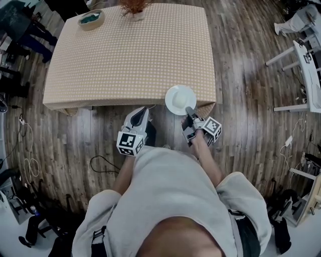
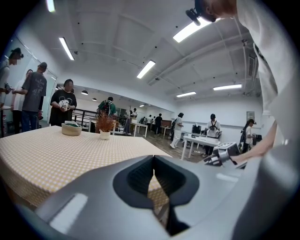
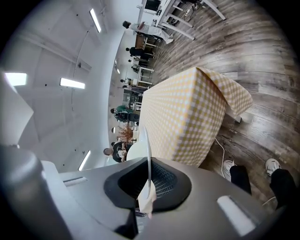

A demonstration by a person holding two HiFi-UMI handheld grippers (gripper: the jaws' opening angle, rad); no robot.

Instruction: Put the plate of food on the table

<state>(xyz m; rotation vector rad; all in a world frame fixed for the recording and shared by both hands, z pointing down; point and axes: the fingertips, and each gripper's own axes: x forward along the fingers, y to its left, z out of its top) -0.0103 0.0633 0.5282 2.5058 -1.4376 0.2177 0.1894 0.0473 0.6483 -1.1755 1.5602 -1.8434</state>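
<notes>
A white plate (image 1: 180, 99) with a pale heap of food hangs over the near right edge of the table (image 1: 130, 50), which has a yellow checked cloth. My right gripper (image 1: 189, 111) is shut on the plate's near rim. In the right gripper view the plate (image 3: 146, 145) shows edge-on between the jaws, with the table (image 3: 187, 117) beyond it. My left gripper (image 1: 145, 110) is just in front of the table's near edge, left of the plate; its jaws stand together with nothing between them. The left gripper view looks low across the table (image 2: 47, 154).
A shallow bowl (image 1: 91, 19) and a potted dry plant (image 1: 134, 7) stand at the table's far side. White furniture (image 1: 306, 60) is on the right, and cables (image 1: 100, 163) lie on the wooden floor. Several people (image 2: 63, 105) stand beyond the table.
</notes>
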